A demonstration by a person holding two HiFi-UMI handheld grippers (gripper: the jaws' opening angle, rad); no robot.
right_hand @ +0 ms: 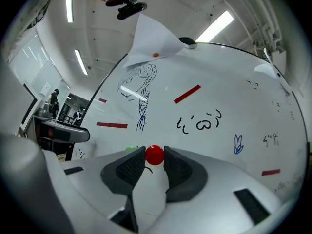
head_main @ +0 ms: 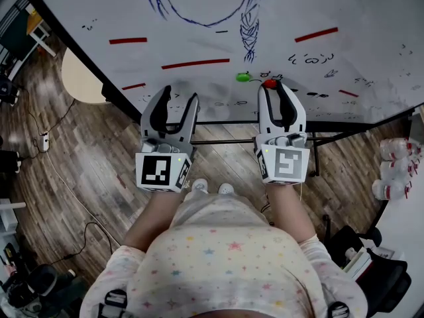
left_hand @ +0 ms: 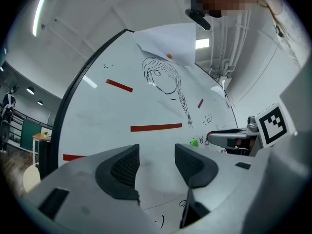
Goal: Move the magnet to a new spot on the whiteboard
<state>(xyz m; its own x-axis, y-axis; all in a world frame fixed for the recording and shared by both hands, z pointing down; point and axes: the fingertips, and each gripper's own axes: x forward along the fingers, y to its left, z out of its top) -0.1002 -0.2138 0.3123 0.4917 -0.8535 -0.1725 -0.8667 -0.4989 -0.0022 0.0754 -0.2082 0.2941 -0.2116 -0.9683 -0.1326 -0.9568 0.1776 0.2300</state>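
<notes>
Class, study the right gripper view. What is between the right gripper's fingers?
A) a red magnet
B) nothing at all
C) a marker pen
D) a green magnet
A: a round red magnet sits pinched between the fingers of the right gripper, against the whiteboard; the green magnet lies outside them, on the board.
</notes>
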